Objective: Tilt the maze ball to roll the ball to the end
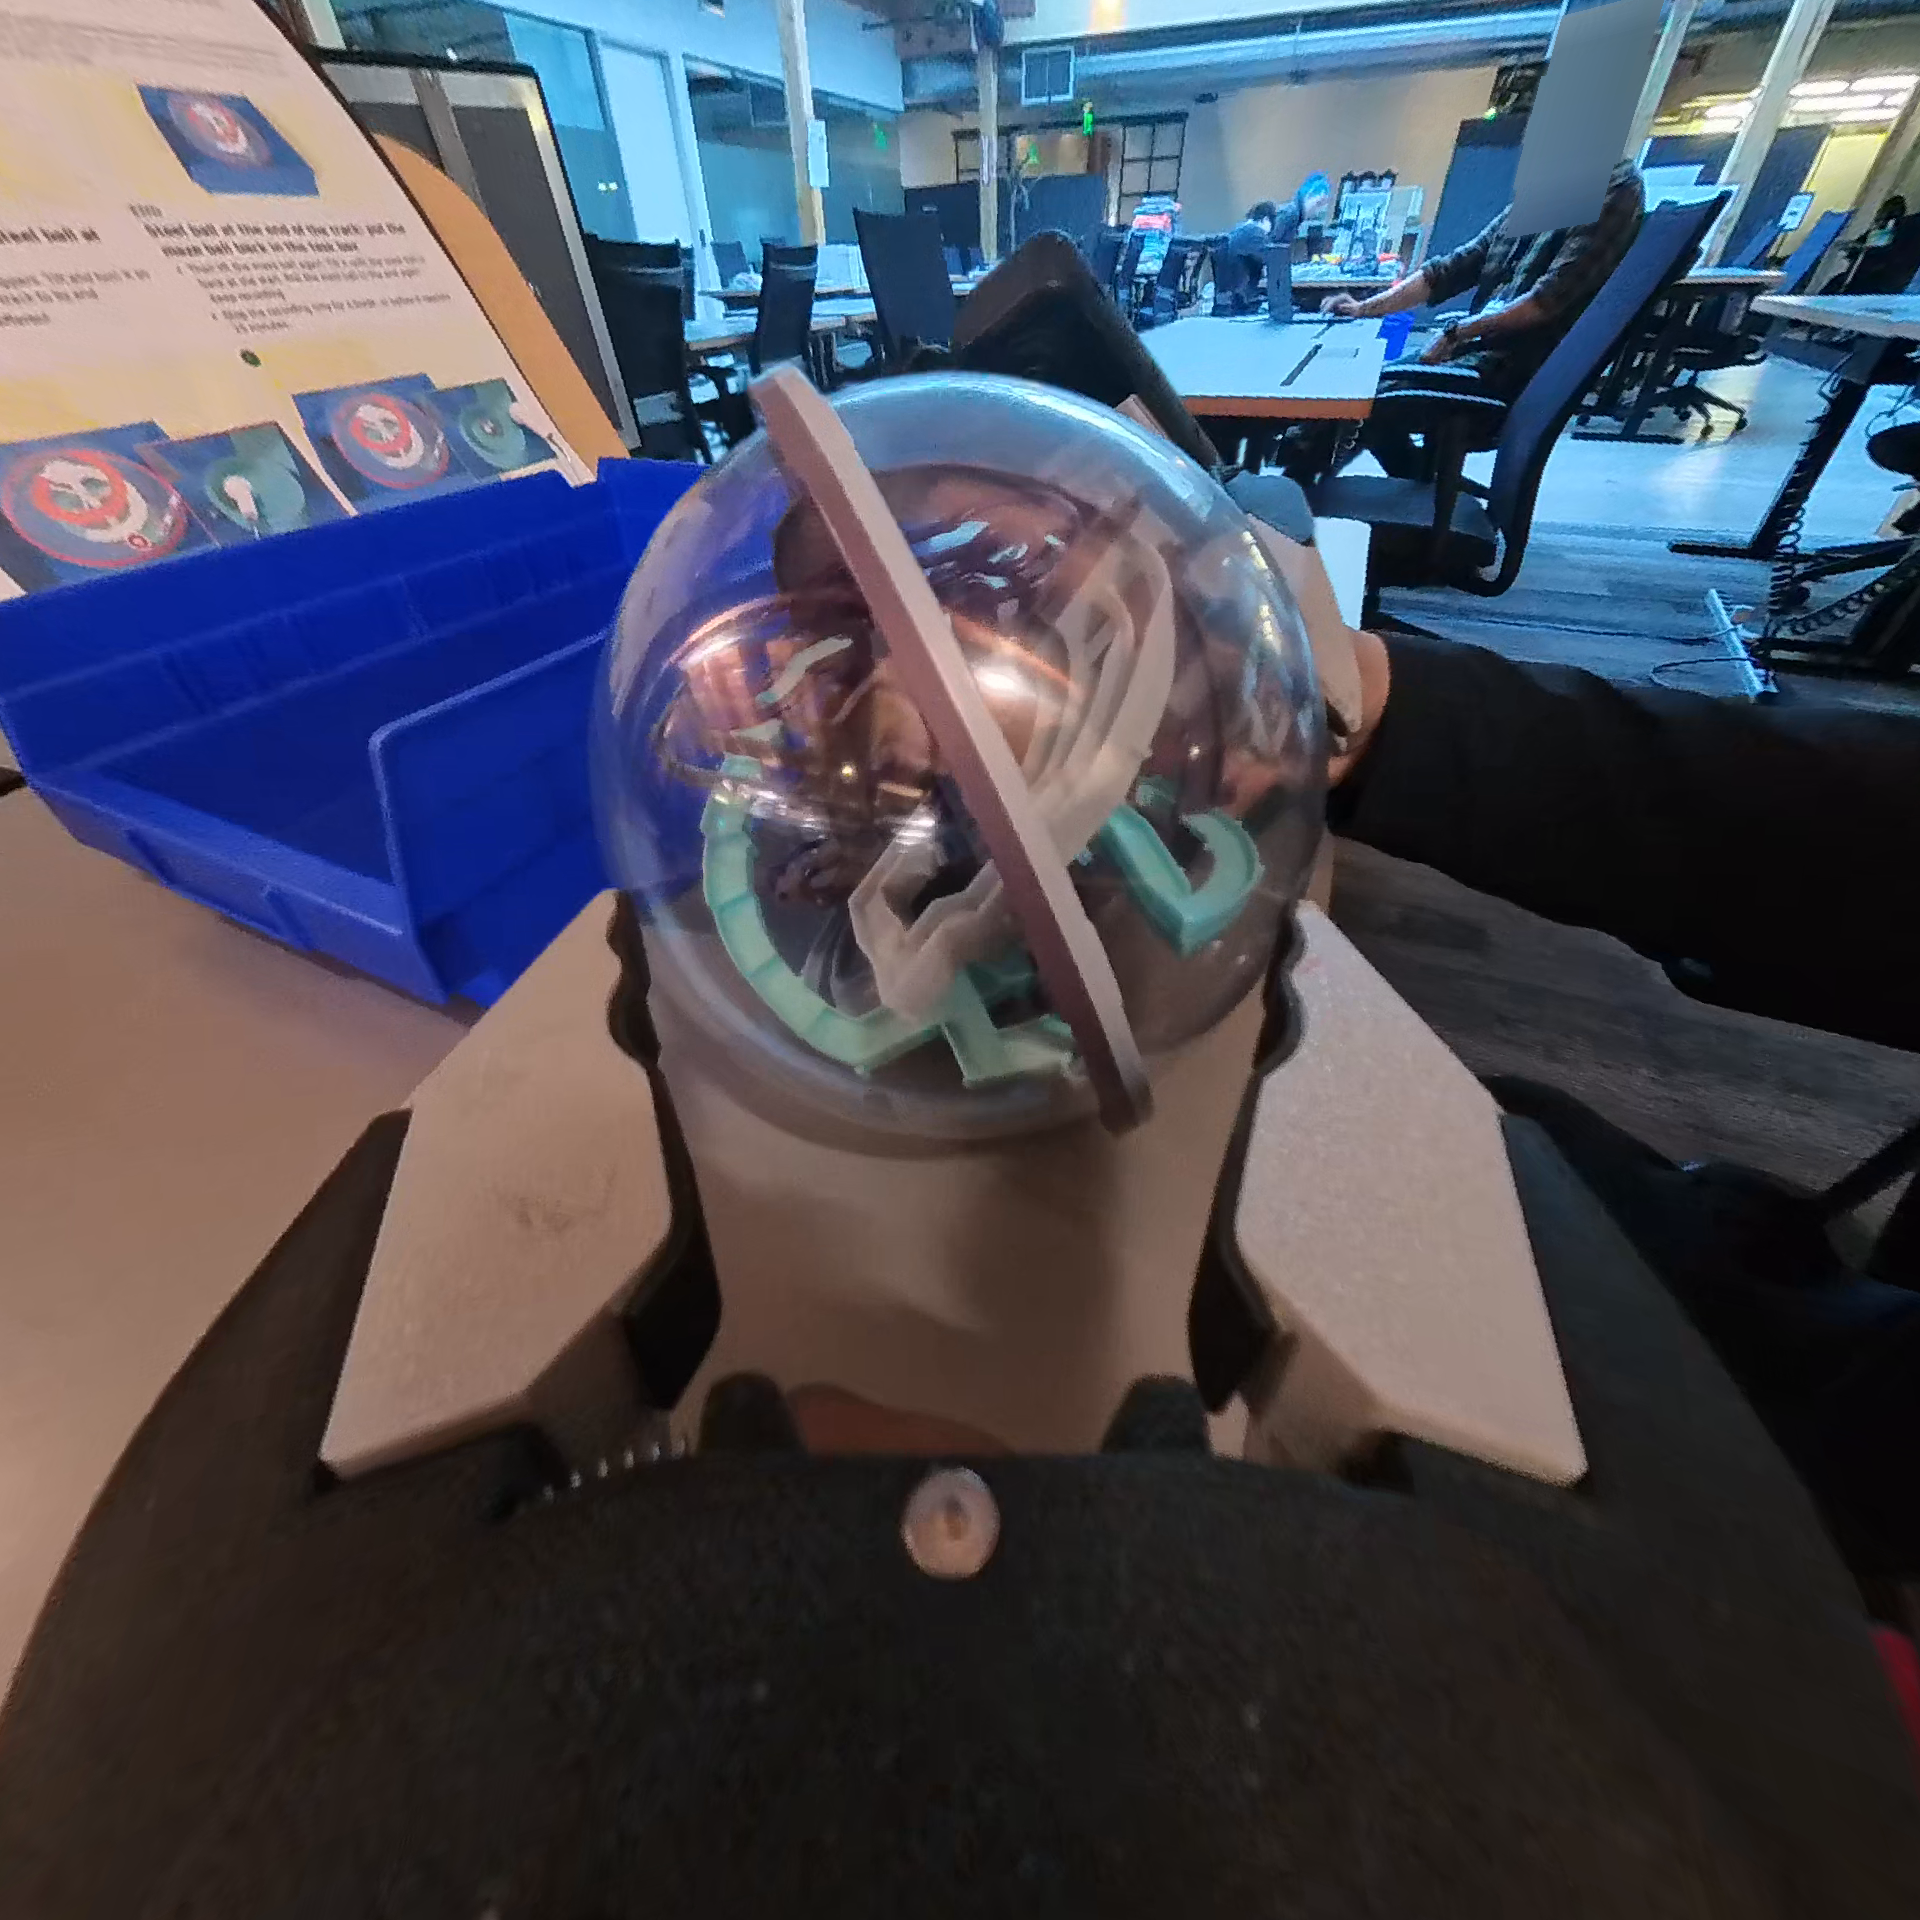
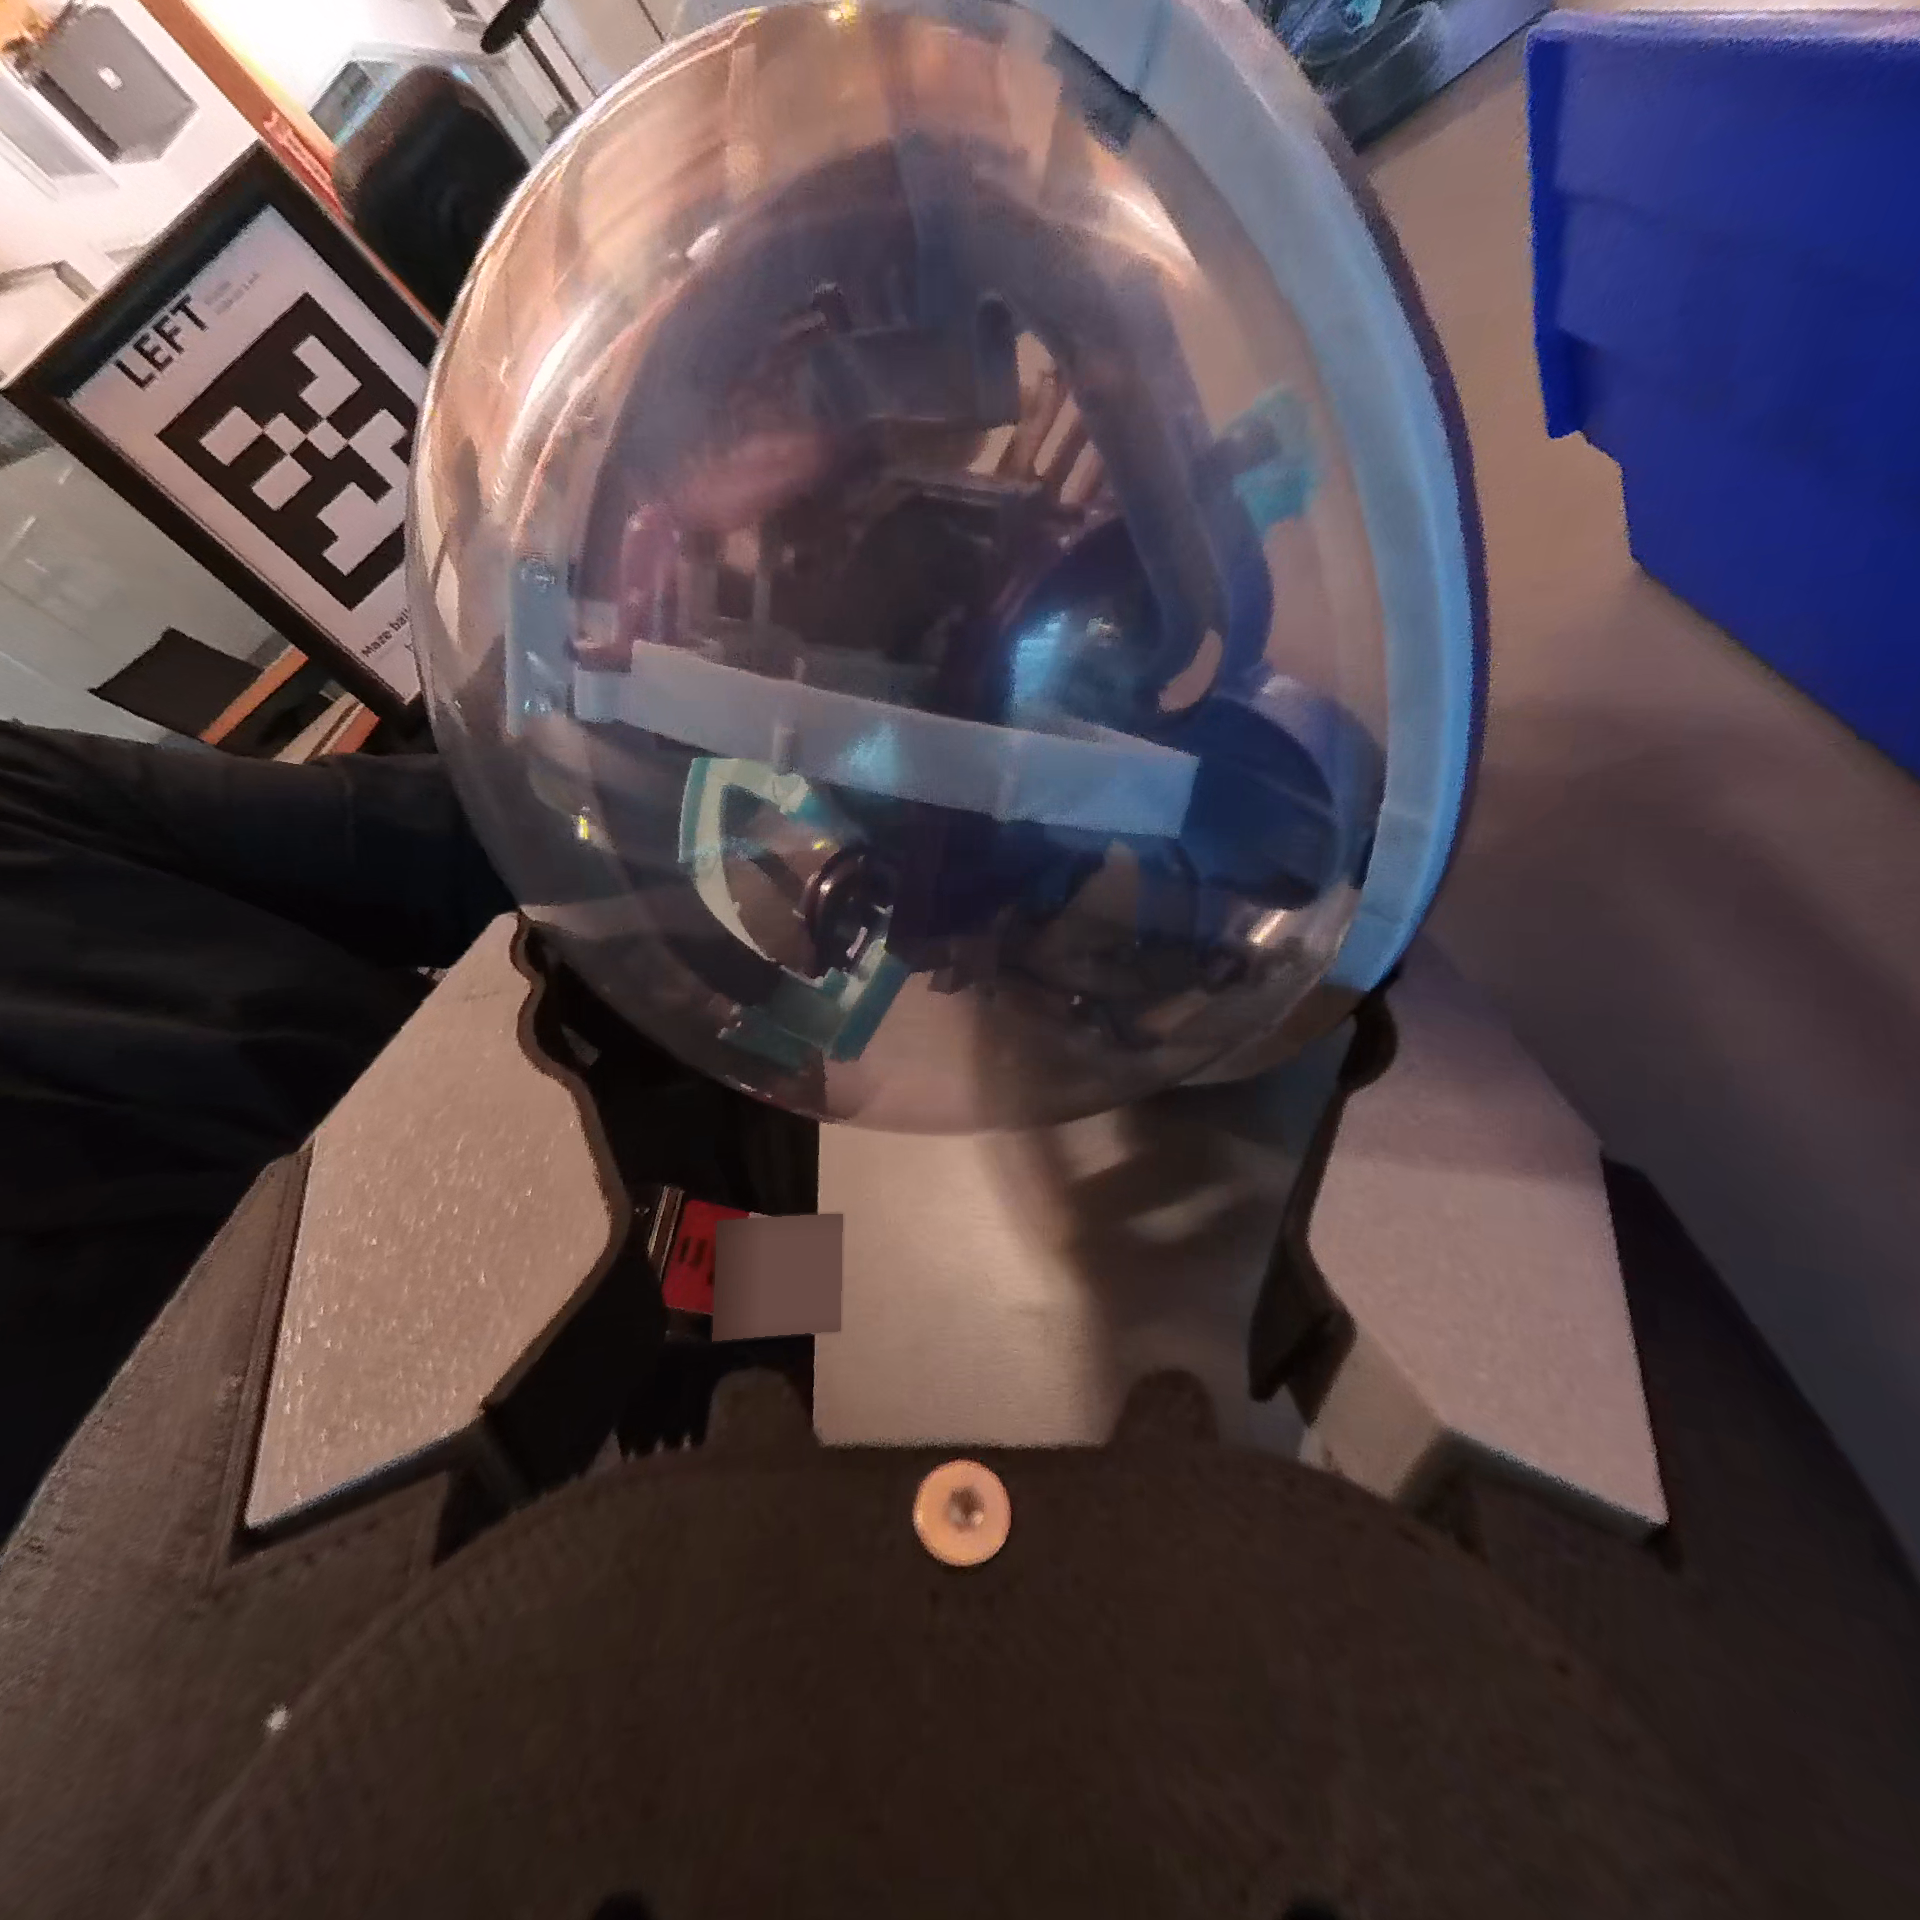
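Observation:
The maze ball (image 1: 961, 748) is a clear plastic sphere with a grey ring around its middle and teal and white tracks inside. It is held up above the table between both grippers. My left gripper (image 1: 956, 925) is shut on its near side, fingers pressed against the shell. My right gripper (image 2: 940, 966) is shut on it from the opposite side, where the maze ball (image 2: 935, 582) fills the right wrist view. The ring runs tilted from upper left to lower right. The small steel ball inside cannot be made out.
A blue plastic bin (image 1: 312, 748) sits on the table at the left, with a printed instruction sheet (image 1: 208, 312) standing behind it. The bin's corner (image 2: 1714, 364) shows at the right. A framed marker sign (image 2: 270, 436) stands at the left. A person sits at a far desk (image 1: 1268, 364).

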Demonstrator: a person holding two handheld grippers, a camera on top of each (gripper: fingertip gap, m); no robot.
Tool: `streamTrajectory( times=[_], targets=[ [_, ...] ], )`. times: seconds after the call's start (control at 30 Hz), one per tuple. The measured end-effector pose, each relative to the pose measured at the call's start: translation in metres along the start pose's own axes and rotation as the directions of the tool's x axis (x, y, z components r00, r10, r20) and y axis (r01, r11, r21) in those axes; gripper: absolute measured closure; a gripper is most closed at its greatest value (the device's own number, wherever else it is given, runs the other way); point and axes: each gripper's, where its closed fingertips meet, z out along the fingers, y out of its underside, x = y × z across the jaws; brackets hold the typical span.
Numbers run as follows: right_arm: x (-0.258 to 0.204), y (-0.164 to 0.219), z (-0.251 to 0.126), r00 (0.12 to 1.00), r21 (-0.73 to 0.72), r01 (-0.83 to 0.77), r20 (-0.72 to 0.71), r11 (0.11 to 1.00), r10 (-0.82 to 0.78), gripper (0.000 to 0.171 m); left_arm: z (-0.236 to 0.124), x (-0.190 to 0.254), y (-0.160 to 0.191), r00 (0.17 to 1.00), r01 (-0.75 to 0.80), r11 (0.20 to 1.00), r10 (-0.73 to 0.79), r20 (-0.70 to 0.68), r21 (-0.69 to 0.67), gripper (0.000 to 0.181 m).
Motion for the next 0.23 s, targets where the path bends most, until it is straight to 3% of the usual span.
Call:
streamTrajectory(
  times=[0.23],
  targets=[
    [0.0009,-0.0049,-0.0038,1.000,0.038,-0.010,0.003,0.999,0.010,0.025,0.0023,0.0012,0.0060,0.999,-0.033,0.998,0.034,0.010,-0.047,0.065]
  ],
)
